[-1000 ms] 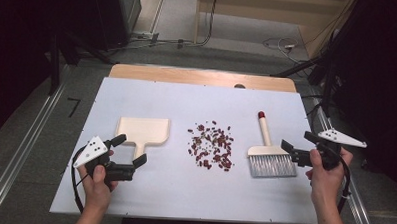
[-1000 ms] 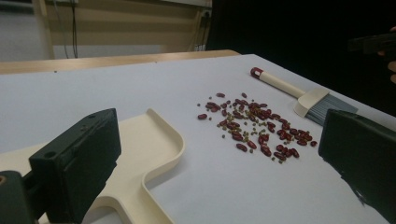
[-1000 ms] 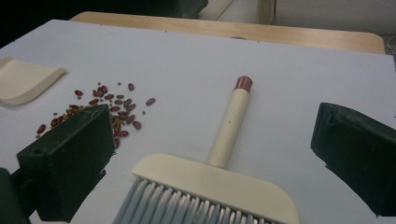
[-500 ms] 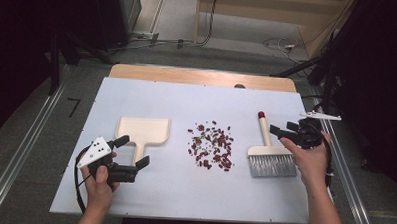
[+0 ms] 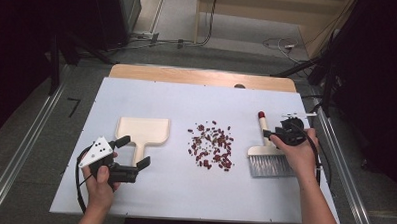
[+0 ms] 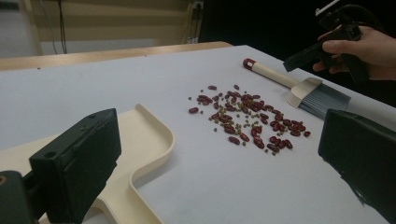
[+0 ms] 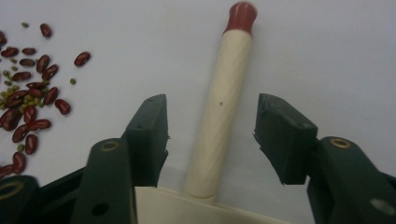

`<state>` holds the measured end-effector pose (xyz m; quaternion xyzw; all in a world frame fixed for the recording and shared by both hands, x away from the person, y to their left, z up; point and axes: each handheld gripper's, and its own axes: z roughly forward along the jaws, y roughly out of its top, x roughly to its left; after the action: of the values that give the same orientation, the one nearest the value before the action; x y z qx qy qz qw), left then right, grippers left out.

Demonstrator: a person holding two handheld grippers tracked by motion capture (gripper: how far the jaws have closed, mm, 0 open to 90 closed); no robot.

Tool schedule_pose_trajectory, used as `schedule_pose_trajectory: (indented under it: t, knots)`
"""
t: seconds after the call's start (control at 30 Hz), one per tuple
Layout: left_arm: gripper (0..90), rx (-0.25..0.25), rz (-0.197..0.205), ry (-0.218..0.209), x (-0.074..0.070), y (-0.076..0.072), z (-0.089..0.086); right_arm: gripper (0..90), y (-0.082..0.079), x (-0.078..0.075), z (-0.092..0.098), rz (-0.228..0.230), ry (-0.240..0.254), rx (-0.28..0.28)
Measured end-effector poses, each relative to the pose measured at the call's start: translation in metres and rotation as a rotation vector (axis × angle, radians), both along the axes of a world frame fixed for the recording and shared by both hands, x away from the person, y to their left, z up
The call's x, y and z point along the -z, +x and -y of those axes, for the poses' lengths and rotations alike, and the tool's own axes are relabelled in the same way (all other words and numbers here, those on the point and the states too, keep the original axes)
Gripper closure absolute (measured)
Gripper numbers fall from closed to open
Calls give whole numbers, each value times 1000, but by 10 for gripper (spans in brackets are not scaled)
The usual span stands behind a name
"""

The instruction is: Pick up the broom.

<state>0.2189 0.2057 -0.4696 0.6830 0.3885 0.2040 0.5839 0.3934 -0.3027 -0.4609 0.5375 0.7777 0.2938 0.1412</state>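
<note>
My right gripper (image 7: 212, 135) is over the brush (image 5: 265, 149), and the wooden handle (image 7: 219, 116) lies between my two fingers (image 7: 149, 135). The jaws have just been closing, but they do not press the handle yet: there is a gap on each side, a narrow one at the left finger and a wider one at the right finger. So the fingers are half open and hold nothing.

The relation that matters for the next move is the long axis of the handle. It runs straight away from my fingers, from the pale head of the brush just below them to the red tip (image 7: 242, 14) far ahead. My fingers stand on both sides of this axis, so I judge that closing them will catch the handle across its width. The handle sits a little nearer to the left finger, so it may be pushed a bit sideways when they close.

My left gripper (image 5: 130, 157) rests with its jaws wide and empty. Its fingers stand on both sides of the dustpan (image 5: 143, 131) handle without touching it, as far as I can see. The beans (image 5: 211, 145) lie in a loose heap between the dustpan and the brush, to the left of my right fingers. The right hand (image 5: 297, 153) is clearly the nearer one to the brush, the left one to the dustpan
</note>
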Motion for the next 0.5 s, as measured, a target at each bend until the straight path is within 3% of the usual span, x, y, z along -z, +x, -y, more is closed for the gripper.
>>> schedule_pose_trajectory:
  t: [0.13,0.17,0.23,0.5]
  knots:
    - [0,8,-3,4,1,1,2,489,3,5,-1,-48,11,17]
    - [0,11,-4,7,1,1,2,519,4,8,-4,-74,-4,21]
    - [0,12,-2,8,1,1,2,552,4,11,-7,-71,-55,32]
    - [0,15,0,5,1,2,3,607,4,16,-14,-116,-99,59]
